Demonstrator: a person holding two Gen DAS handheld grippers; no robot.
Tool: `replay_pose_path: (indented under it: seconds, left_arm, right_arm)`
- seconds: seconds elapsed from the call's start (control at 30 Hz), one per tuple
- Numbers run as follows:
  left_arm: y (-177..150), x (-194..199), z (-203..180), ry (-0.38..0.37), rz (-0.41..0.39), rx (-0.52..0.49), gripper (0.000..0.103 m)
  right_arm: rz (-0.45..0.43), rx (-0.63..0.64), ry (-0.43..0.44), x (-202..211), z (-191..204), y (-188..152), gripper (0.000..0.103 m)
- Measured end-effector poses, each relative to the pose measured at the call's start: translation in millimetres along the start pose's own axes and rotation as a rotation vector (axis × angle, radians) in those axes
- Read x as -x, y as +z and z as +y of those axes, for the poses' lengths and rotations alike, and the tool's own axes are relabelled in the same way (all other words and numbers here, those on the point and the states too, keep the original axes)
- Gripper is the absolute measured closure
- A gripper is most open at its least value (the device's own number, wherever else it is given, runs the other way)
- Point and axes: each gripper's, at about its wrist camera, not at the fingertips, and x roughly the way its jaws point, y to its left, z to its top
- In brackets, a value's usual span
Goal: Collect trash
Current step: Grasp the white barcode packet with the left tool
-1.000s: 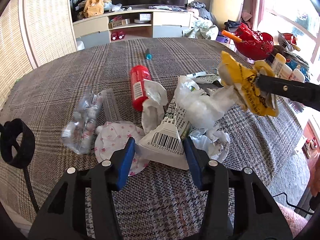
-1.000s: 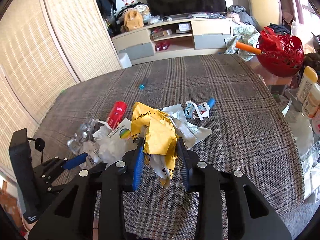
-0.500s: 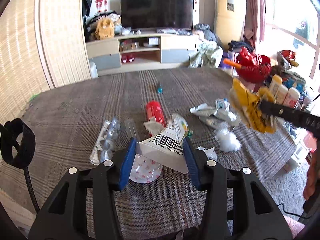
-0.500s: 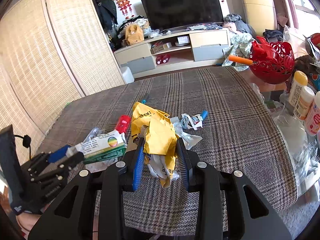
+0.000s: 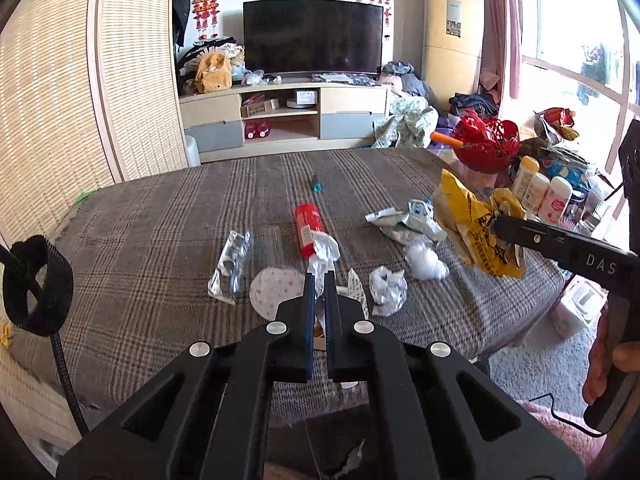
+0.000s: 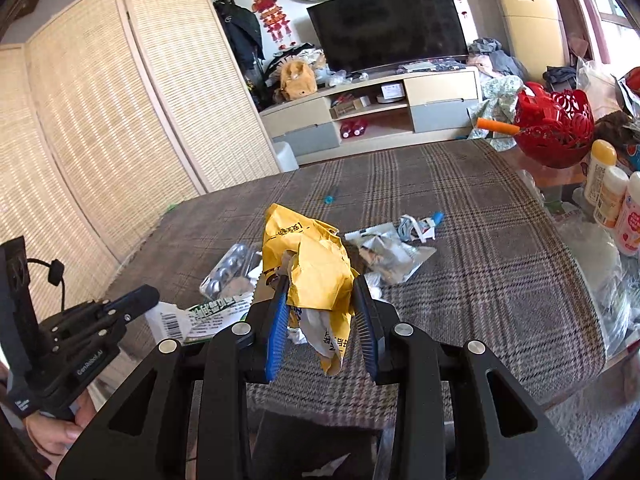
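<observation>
My left gripper (image 5: 319,284) hovers over the near edge of the plaid table (image 5: 160,220). Its jaws are closing, almost together, on a thin white edge of a white-and-green barcode carton (image 6: 212,312). In the right wrist view that carton sticks out from the left gripper (image 6: 140,300). My right gripper (image 6: 320,280) is shut on a crumpled yellow wrapper (image 6: 316,268), held above the table's right side (image 5: 468,220). On the cloth lie a red tube (image 5: 308,224), a blister pack (image 5: 234,264), crumpled tissue (image 5: 386,290), a cotton wad (image 5: 426,262) and a silver foil wrapper (image 5: 404,222).
A red basket (image 5: 486,146) and several bottles (image 5: 536,192) crowd a side table to the right. A small blue cap (image 5: 317,186) lies far on the cloth. A dotted paper disc (image 5: 276,288) sits near my left fingers. A wicker screen (image 6: 100,120) stands to the left.
My left gripper lifted back from the pile with the carton, and its jaws went from wide apart to nearly together. The right gripper rose and drew back, still gripping the yellow wrapper.
</observation>
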Motion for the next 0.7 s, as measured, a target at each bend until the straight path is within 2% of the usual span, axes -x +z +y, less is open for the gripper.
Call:
replay_pose_path:
  seconds: [0.27,0.5,0.7]
  left_arm:
    - [-24,12,-5,-0.003,-0.004,-0.025,0.101]
    - [-33,41,-12,-0.011,-0.066,-0.042,0.103]
    - [-43,70,-10,-0.014,-0.101,-0.045,0.103]
  right_arm:
    - [0.001,0.031,0.026,8,14,-20,0.070]
    - [-0.018,0.062,0.047,21,28,-35,0.070]
    - [0.001,0.066,0.032,31,35,-56,0.070]
